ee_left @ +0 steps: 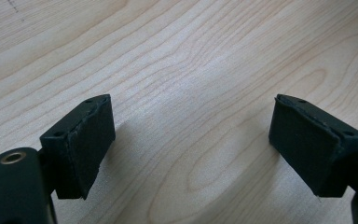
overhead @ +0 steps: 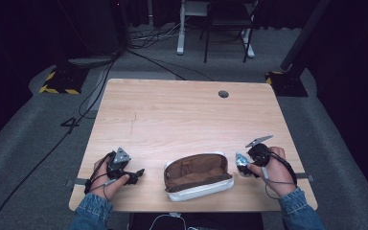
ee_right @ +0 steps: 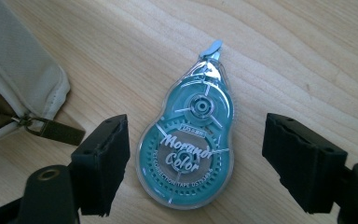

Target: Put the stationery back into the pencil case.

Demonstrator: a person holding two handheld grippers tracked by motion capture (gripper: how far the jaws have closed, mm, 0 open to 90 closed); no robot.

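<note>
A teal correction tape (ee_right: 186,149) in a clear shell lies flat on the wooden table (overhead: 182,115), right of an open pencil case (overhead: 199,176) with a brown lining and pale outside. My right gripper (ee_right: 198,140) is open and straddles the tape, with a jaw on each side; the left pad is close to the shell and the right one stands well apart. From above, the right gripper (overhead: 243,165) sits just past the case's right end, over the tape (overhead: 242,159). My left gripper (overhead: 136,175) rests left of the case, open over bare wood (ee_left: 191,140).
The pencil case's corner (ee_right: 14,70) and its brass zipper pull (ee_right: 56,130) lie close to my right gripper's left jaw. A cable hole (overhead: 223,94) is set in the table's far side. The front edge (overhead: 191,210) runs just below the case.
</note>
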